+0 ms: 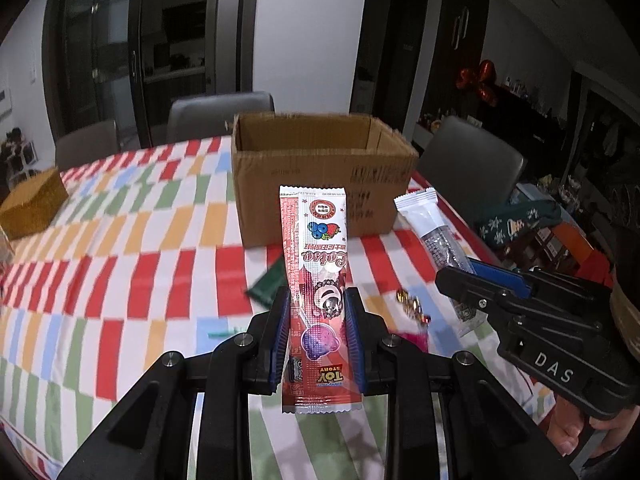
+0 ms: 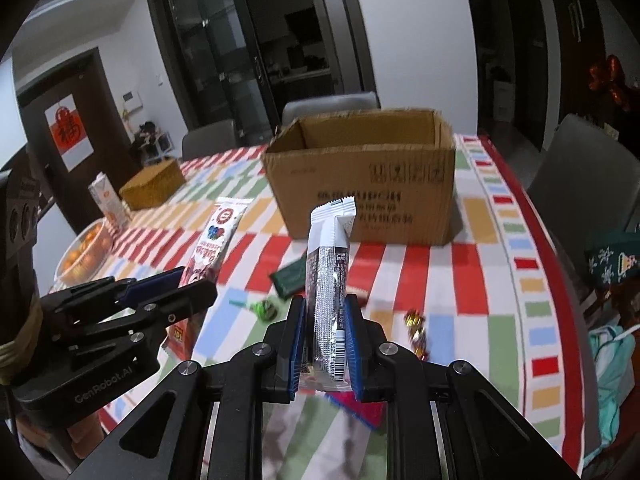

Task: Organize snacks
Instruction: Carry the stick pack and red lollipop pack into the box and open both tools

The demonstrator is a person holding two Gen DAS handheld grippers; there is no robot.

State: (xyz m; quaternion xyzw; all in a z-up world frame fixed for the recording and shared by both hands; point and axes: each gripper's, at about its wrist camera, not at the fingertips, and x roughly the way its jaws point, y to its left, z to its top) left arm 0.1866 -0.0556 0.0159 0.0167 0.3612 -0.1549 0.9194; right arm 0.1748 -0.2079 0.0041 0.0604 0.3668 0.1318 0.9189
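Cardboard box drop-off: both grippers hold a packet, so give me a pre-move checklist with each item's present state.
1. Left gripper clamps the red lollipop packet: ok.
2. Right gripper clamps the white packet: ok.
3. Cardboard box open on top: ok.
4. Room inside the box: cannot tell, its floor is hidden.
5. Grippers apart from each other: ok.
6. Loose snacks left on the table, such as the green packet: not ok.

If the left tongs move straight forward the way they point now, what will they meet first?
Most likely the cardboard box: its near wall stands directly ahead of the left tongs, and the red snack packet they hold would touch first. Depth is hard to judge.
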